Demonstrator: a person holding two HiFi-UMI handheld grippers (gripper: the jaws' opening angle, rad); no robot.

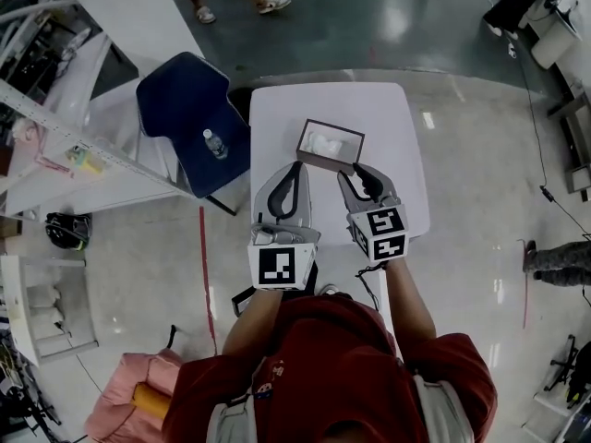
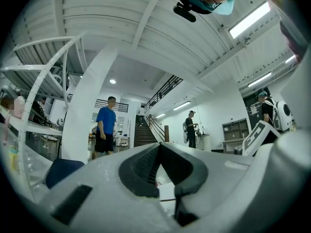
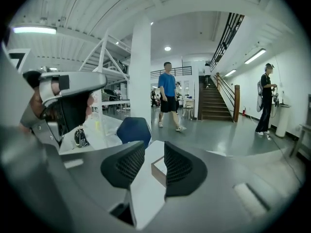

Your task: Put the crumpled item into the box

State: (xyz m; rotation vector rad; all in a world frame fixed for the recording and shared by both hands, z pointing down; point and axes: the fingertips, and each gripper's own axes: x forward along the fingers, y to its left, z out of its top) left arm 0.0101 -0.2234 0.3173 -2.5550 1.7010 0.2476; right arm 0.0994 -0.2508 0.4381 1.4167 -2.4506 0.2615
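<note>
I hold both tongs low over the white surface, side by side, their tips pointing toward 12 o'clock. The left tongs are closed: in the left gripper view the two dark pads meet at the tip with nothing between them. The right tongs stand open and empty; in the right gripper view a gap shows between the pads, and through it I see bare surface and a corner of the box.

From the head view, the box sits on the surface just beyond the tips of both tongs, at 12 o'clock from them and slightly turned. The crumpled item, white, lies inside the box. Neither pair of tongs touches the box or the item.

At 9 o'clock from the surface stands a blue chair, with a small bottle lying on its seat.

In the right gripper view a person in a blue shirt is on the floor beyond the surface, toward 12 o'clock, and a staircase rises at 1 o'clock.
</note>
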